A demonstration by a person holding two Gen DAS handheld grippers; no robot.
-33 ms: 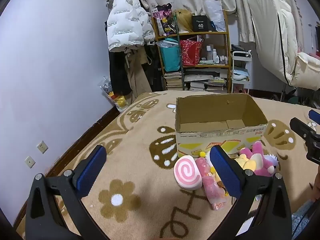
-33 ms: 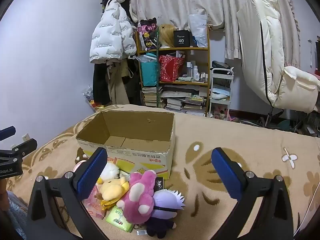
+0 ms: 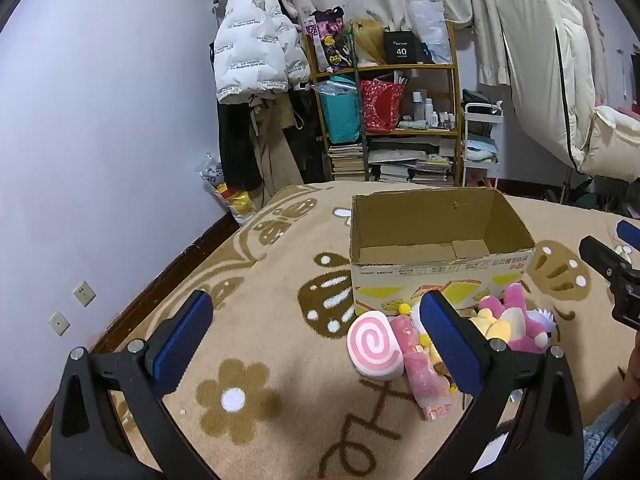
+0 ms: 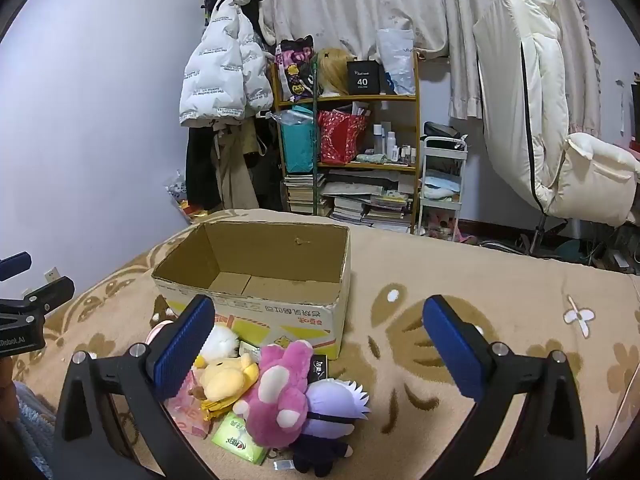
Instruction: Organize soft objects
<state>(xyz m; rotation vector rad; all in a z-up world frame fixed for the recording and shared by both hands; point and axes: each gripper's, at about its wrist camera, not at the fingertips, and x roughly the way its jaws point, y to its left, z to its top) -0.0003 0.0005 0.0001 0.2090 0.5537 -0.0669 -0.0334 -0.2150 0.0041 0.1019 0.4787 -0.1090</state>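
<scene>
Toys are lying piled at six o'clock of the empty cardboard box point(image 4: 256, 276); left gripper point(image 3: 320, 336) and right gripper point(image 4: 320, 340) are hovering, jaws spread wide, gripping nothing.

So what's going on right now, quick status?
Left gripper and right gripper open, holding nothing. Cardboard box empty; soft toys piled in front of it. Nothing blocking.

A home bedroom: a puffer jacket point(image 3: 256, 60) is hanging at eleven o'clock, a cluttered shelf point(image 3: 384, 120) standing at twelve, curtains point(image 4: 360, 4) draping behind.
</scene>
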